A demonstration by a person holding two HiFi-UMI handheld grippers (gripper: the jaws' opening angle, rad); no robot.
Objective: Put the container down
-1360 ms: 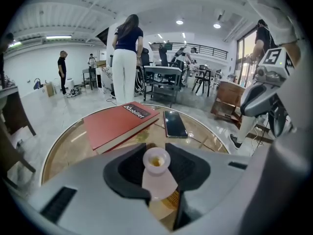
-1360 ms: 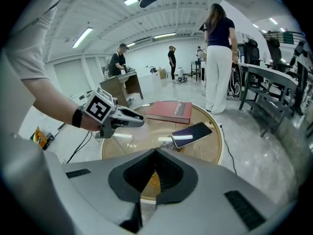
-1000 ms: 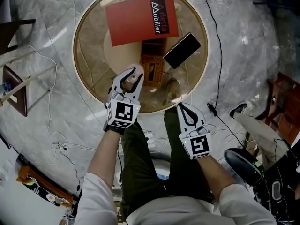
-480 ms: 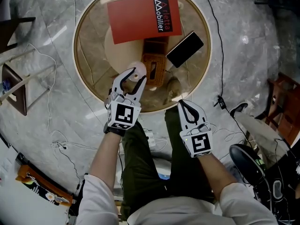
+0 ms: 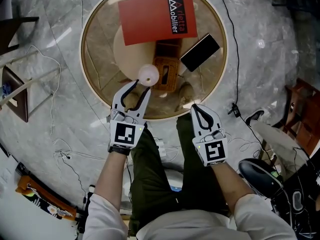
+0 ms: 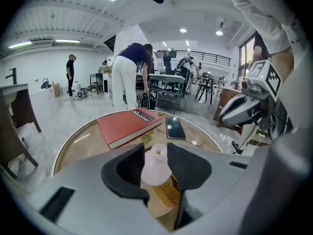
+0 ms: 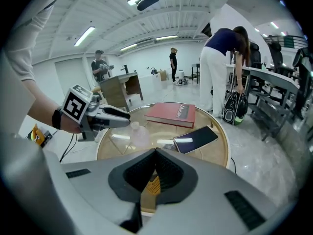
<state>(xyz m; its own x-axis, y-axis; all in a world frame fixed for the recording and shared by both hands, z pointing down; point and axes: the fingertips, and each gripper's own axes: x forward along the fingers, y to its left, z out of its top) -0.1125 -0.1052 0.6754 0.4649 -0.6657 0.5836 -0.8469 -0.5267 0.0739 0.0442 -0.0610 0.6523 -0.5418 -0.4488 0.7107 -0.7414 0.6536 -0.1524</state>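
A small pale pink container [image 5: 148, 75] with a narrow neck stands upright on the round glass table [image 5: 96, 93], near its front edge. My left gripper [image 5: 140, 86] sits just behind it, tips a little short of it. Its jaws stand wide and are closing slightly, with nothing between the pads. In the left gripper view the container [image 6: 156, 164] shows straight ahead through the gap. My right gripper [image 5: 196, 108] hangs over the table's front rim to the right, shut and empty. The right gripper view shows the container [image 7: 138, 134] beside the left gripper.
A red book [image 5: 155, 19] lies at the table's far side and a black phone [image 5: 200, 52] to its right. A wicker basket [image 5: 165, 74] shows under the glass. Cables trail over the marble floor. People stand at desks far behind.
The left jaws opened off the container and the gripper drew back toward me. The container now stands free on the glass. The right gripper barely moved.
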